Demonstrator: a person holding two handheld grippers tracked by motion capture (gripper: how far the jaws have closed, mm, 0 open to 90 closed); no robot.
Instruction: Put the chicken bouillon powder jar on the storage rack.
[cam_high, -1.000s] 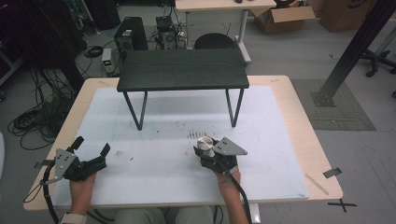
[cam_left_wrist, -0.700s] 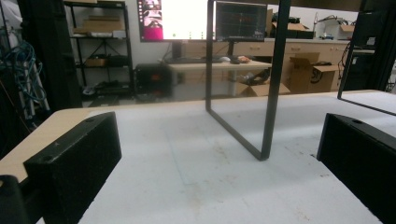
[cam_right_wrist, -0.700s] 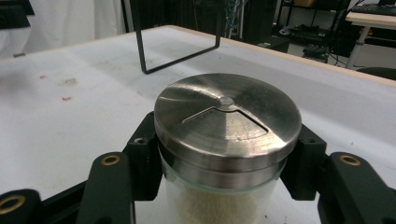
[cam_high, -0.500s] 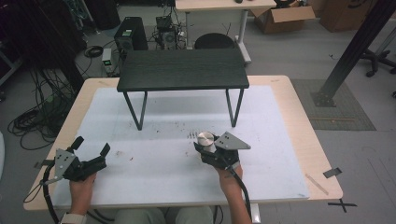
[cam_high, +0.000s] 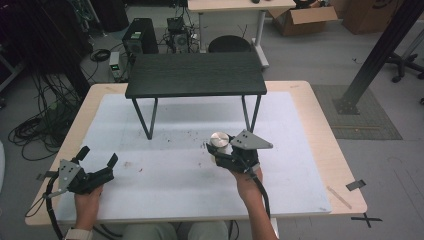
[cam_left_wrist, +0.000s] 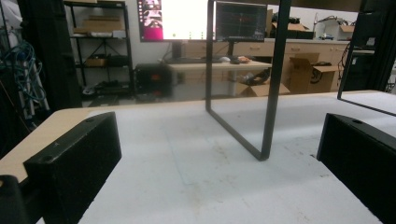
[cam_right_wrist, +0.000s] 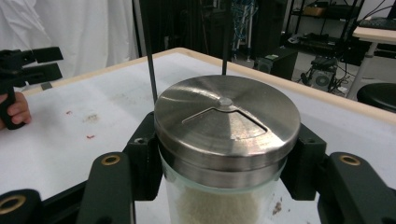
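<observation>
Two grippers are working over one white-topped table (cam_high: 165, 200). One glass shaker jar (cam_high: 219, 141) with a steel lid is sitting upright, clasped between the jaws of the right gripper (cam_high: 222, 152), just in front of the right leg of one small black-topped stand (cam_high: 196, 75). The left gripper (cam_high: 97, 157) is resting near the table's front left corner, its jaws spread wide around nothing. Seen from the right gripper view, the jar (cam_right_wrist: 226, 140) is showing white grains through its glass and a wedge-shaped flap on its lid. The left gripper view is looking between its parted jaws at one thin black stand leg (cam_left_wrist: 268, 116).
</observation>
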